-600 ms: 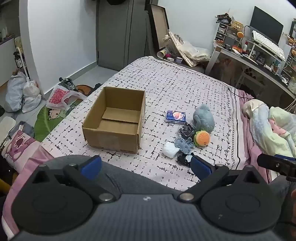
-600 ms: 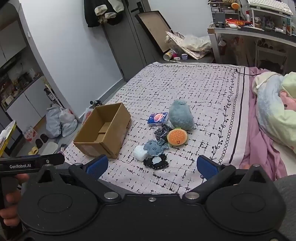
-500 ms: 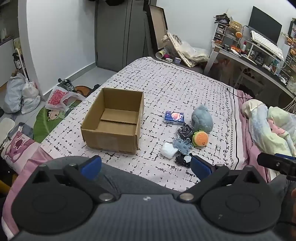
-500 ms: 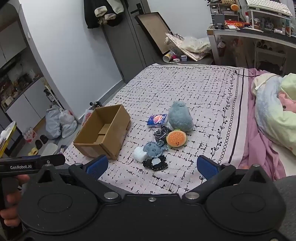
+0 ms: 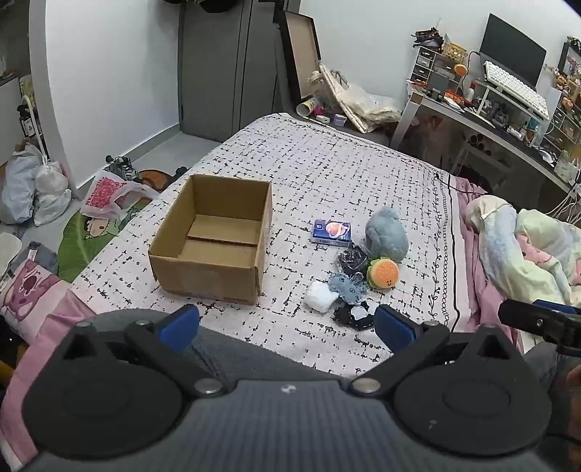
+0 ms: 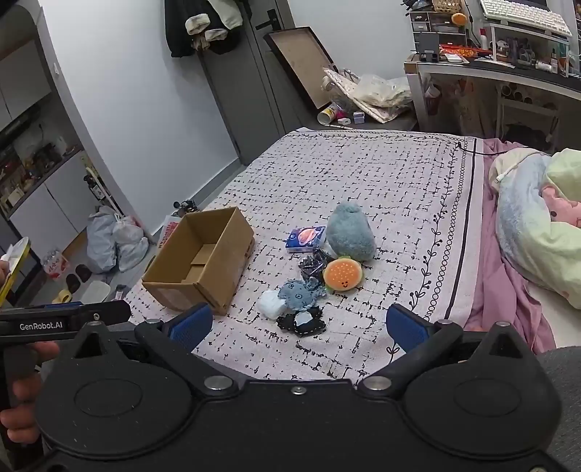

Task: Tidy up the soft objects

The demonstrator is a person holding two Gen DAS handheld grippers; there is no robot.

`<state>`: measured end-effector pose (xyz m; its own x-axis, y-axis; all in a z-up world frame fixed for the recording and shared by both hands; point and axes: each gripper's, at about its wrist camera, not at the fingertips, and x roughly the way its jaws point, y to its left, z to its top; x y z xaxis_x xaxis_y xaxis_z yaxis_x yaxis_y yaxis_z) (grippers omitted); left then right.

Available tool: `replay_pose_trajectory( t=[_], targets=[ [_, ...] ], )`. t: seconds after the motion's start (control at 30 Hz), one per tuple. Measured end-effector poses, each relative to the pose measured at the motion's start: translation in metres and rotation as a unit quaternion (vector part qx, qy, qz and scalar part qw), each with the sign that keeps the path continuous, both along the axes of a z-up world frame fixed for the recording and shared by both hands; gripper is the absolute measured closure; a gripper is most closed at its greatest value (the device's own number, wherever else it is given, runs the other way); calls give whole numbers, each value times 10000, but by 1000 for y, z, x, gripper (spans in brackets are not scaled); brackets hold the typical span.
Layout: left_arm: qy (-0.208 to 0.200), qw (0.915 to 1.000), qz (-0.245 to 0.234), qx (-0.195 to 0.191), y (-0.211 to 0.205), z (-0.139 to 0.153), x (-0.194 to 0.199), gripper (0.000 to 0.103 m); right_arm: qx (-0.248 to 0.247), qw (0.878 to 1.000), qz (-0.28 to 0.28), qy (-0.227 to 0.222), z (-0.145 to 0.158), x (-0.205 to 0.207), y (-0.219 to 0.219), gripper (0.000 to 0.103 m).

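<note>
Nothing is sorted yet: your cardboard box (image 5: 214, 239) sits empty at left, the soft toys (image 6: 326, 268) clustered just right of it. Your left gripper (image 5: 287, 326) and right gripper (image 6: 296, 326) gape fully, holding nothing.

I'm in a lived-in bedroom at home: a bed (image 6: 381, 174) with a black-and-white patterned cover fills the middle, with a rumpled pastel blanket (image 6: 537, 232) on it. Beside it stand a cluttered desk (image 5: 483, 119) carrying a keyboard (image 5: 515, 87) and a monitor (image 5: 512, 58), and clothes (image 6: 203, 25) hang by the door.
</note>
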<state>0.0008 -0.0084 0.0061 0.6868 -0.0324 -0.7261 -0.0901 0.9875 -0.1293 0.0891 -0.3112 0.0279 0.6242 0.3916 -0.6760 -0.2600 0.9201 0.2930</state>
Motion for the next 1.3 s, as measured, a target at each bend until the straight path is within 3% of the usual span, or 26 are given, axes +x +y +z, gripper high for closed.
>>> replay_pose_trajectory(
  t=[1.3],
  targets=[
    [-71,9999,-85,78,-4,8,-2,1,-65,9999,116,-44,-1,-1,4,0]
  ],
)
